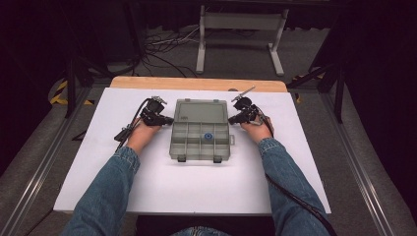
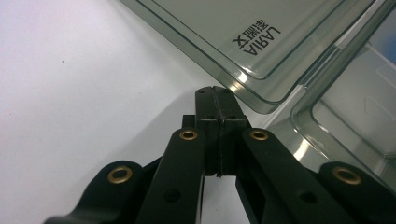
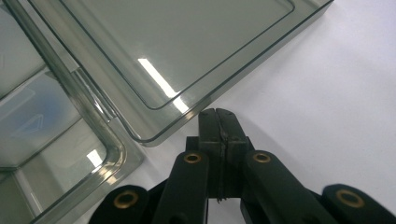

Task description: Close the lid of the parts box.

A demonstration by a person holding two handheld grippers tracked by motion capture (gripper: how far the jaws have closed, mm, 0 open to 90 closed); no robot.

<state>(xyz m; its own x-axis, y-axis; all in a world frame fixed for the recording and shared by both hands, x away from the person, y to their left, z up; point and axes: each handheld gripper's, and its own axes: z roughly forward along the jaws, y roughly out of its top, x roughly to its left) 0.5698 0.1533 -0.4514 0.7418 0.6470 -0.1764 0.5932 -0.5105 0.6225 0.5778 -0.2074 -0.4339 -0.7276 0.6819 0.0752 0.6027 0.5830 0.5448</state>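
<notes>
- My left tongs (image 1: pixel 164 119) are closed on nothing, tips at the box's (image 1: pixel 201 142) left edge, by the hinge where the lid (image 1: pixel 202 111) lies flat open.
- My right tongs (image 1: pixel 233 119) are also closed and empty, tips at the lid's right corner.
- The box sits mid-board, between my hands; a blue part (image 1: pixel 208 136) lies in a middle cell.
- Risk, as I judge it: pushing the lid up from one side only could twist it or skid the whole box across the smooth board.
- Closed tips may slip off the slick lid edge, letting it drop back.
- A jolt could bounce the blue part out of its cell.
- The white board (image 1: pixel 147 187) is bare, on a wooden table (image 1: pixel 196 83); beyond are grey floor, cables (image 1: pixel 167 46), a white stand (image 1: pixel 241 29), dark walls.
</notes>
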